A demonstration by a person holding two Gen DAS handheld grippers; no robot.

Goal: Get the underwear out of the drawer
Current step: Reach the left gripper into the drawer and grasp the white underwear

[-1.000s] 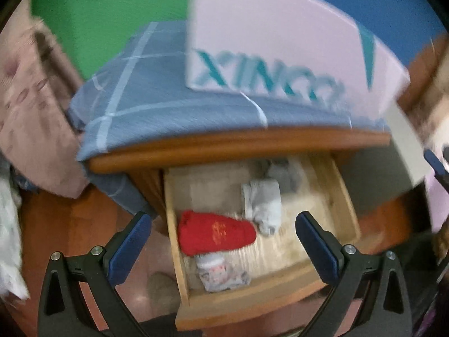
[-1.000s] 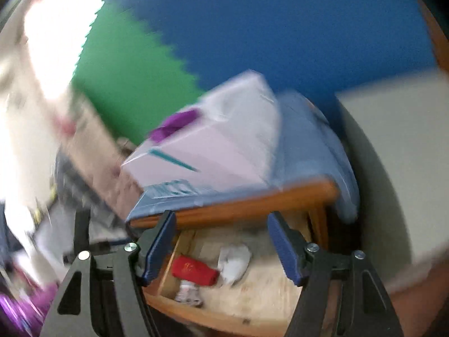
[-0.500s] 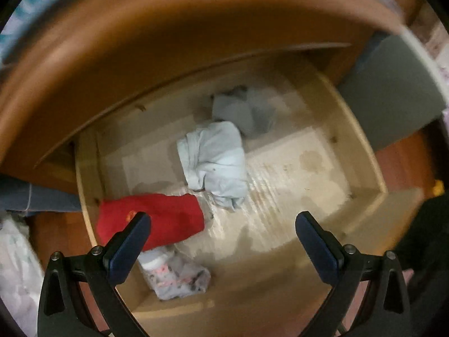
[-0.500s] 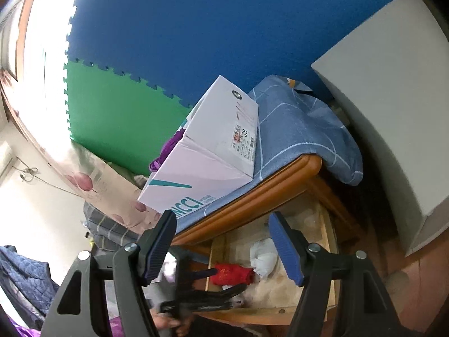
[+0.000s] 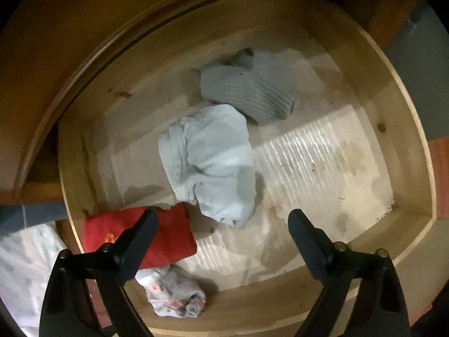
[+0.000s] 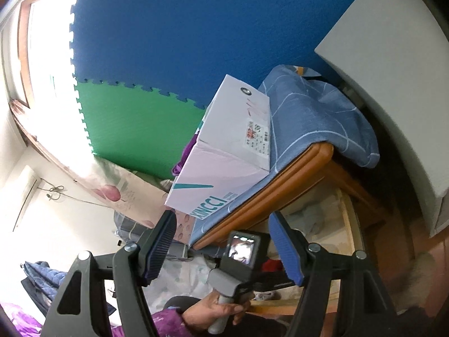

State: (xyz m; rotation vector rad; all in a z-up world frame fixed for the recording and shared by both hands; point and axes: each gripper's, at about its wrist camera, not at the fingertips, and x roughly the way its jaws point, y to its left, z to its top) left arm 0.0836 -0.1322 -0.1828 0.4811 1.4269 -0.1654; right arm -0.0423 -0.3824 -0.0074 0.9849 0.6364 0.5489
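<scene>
Since 1 s ago the left gripper (image 5: 221,219) has come down from a view of the whole cabinet to right above the open drawer (image 5: 404,129), pointing steeply down into it. Its jaws have just been closing a little but are wide apart, nothing between them, no pad touches cloth. The right gripper (image 6: 221,245) shows a sharp picture now, not blurred like before; jaws spread, gripping nothing.

Biggest in the right view: blue foam mat (image 6: 196,28) w/ a green one (image 6: 134,123) on the wall, then the wooden cabinet top under a blue checked cloth (image 6: 314,118). On it lies a white box (image 6: 224,168); printing in teal reads "XINCCI", and a small sticker label has "38", the rest too small to read.

Drawer contents, large to small:
- pale blue underwear (image 5: 210,160), crumpled, approx. in the middle;
- grey ribbed piece (image 5: 249,90) behind it, touching;
- red folded piece (image 5: 168,238) w/ a small gold emblem, at the left wall, partly behind the left finger;
- small white printed piece (image 5: 174,295) in the front left corner.

A hand (image 6: 219,309) holds the left gripper's handle.
</scene>
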